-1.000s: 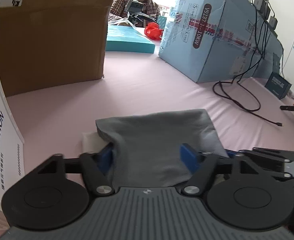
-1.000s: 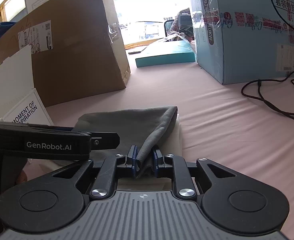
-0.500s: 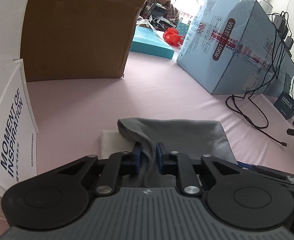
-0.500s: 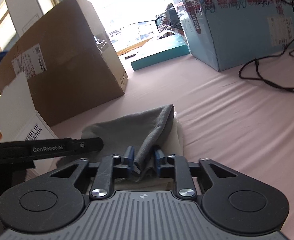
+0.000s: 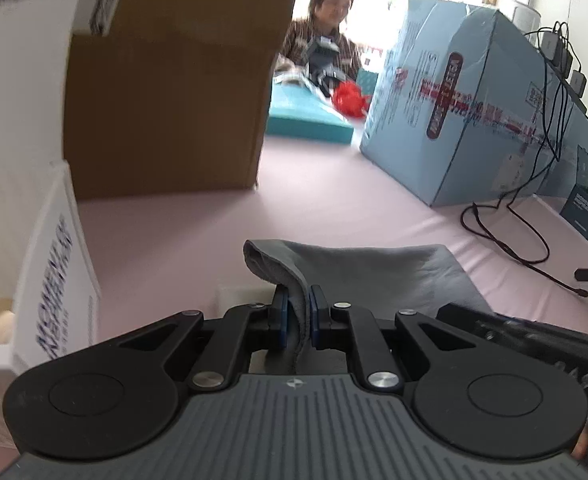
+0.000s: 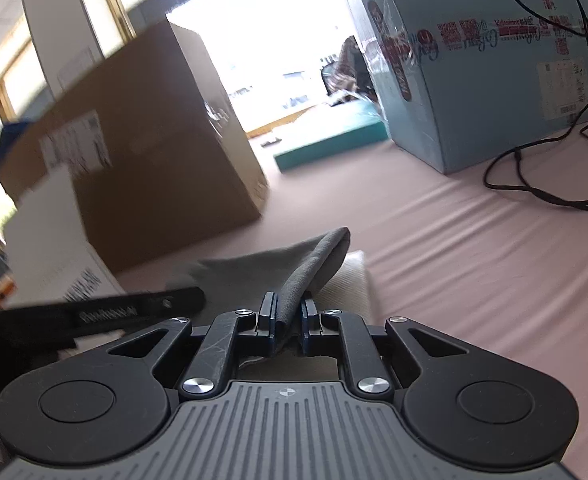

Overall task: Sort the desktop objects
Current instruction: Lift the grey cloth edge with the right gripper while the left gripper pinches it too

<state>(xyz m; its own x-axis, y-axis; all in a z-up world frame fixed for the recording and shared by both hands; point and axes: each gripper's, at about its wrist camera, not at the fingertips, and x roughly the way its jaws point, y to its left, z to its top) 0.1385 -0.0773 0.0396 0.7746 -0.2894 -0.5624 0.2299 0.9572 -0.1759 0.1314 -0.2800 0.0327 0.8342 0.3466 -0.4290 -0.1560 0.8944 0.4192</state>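
Observation:
A grey cloth [image 5: 374, 272] lies across the pink tabletop and is lifted at both near corners. My left gripper [image 5: 297, 312] is shut on its left corner, the fabric pinched between the blue pads. My right gripper [image 6: 288, 316] is shut on the other corner of the grey cloth [image 6: 314, 264], which rises into a fold. A white flat item [image 6: 350, 280] lies under the cloth, and its edge [image 5: 242, 294] shows in the left wrist view too. The other gripper's body [image 6: 94, 316] crosses the left side of the right wrist view.
A large brown cardboard box [image 5: 166, 100] stands at the back left, a white printed box [image 5: 54, 280] at the near left. A light blue carton [image 5: 474, 112] with black cables [image 5: 510, 240] fills the right. A teal flat box [image 5: 306, 116] and a seated person [image 5: 326, 28] are beyond.
My left gripper went from open around the cloth's corner to shut on it. Both grippers have since risen, pulling the cloth's near edge up.

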